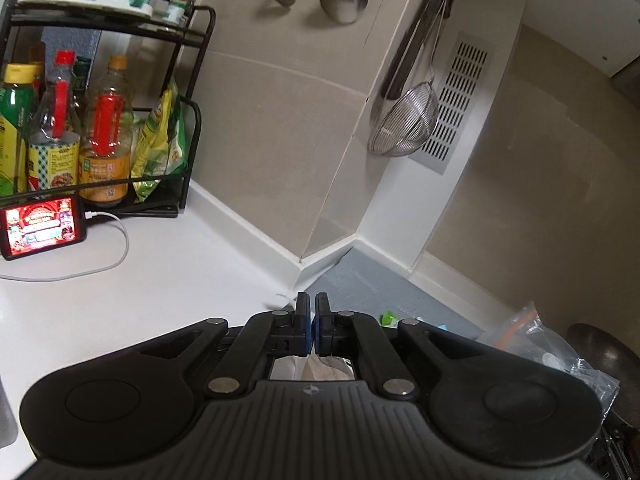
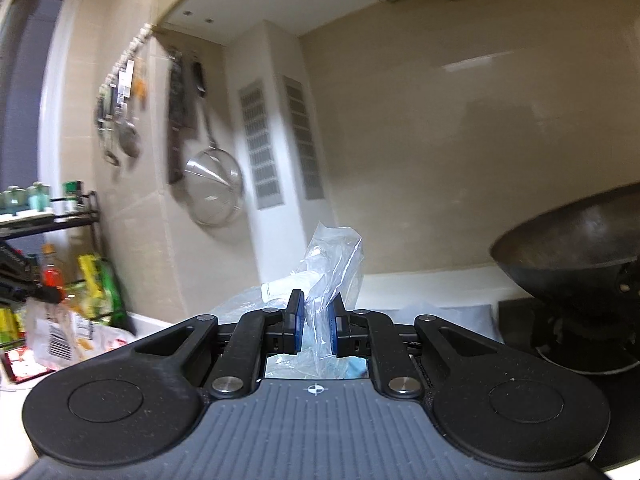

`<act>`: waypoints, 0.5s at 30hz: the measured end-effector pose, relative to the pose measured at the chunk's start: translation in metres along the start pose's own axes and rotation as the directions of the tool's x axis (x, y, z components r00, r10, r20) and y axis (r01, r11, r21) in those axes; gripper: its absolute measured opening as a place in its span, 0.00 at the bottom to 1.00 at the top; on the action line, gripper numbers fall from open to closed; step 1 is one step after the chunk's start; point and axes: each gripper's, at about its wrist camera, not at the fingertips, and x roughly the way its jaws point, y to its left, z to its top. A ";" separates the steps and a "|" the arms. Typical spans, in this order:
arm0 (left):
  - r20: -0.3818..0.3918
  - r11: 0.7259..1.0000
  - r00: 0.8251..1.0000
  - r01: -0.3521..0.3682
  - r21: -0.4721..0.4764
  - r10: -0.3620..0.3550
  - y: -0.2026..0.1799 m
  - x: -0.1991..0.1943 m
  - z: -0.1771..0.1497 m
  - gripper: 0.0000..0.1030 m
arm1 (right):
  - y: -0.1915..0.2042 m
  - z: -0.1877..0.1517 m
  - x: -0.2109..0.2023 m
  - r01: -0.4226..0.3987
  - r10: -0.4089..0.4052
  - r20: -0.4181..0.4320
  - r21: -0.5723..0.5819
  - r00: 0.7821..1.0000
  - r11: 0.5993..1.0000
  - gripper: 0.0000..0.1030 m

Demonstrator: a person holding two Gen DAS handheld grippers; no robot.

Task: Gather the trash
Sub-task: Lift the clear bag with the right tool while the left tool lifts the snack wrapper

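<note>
My left gripper (image 1: pixel 313 312) is shut on a thin crumpled white wrapper (image 1: pixel 320 368), seen below the jaws; the same wrapper with a barcode hangs at the left of the right wrist view (image 2: pixel 60 336). My right gripper (image 2: pixel 314 316) is closed around a clear plastic bag (image 2: pixel 332 256) that sticks up between the blue pads, a white item inside it. The bag also shows at the right of the left wrist view (image 1: pixel 548 344). A small green scrap (image 1: pixel 387 317) lies on the grey mat (image 1: pixel 360 280).
A black rack (image 1: pixel 192 92) with sauce bottles and a lit phone (image 1: pixel 42 226) on a cable stand on the white counter (image 1: pixel 160 272) at left. A strainer (image 1: pixel 404 124) and ladles hang on the tiled wall. A dark wok (image 2: pixel 580 252) sits at right.
</note>
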 end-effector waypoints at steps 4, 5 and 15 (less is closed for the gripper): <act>0.011 1.000 1.000 0.008 0.004 -0.008 0.001 -0.025 0.000 0.01 | 0.011 0.003 -0.016 -0.063 0.063 0.001 -0.019 0.998 0.998 0.13; 0.013 1.000 1.000 0.009 0.006 -0.009 0.001 -0.031 -0.001 0.01 | 0.013 0.002 -0.020 -0.079 0.079 -0.003 -0.020 0.997 0.997 0.13; 0.014 0.998 0.999 0.052 0.021 -0.052 0.014 -0.102 -0.023 0.01 | 0.031 -0.004 -0.065 -0.228 0.225 -0.075 -0.047 0.972 0.972 0.13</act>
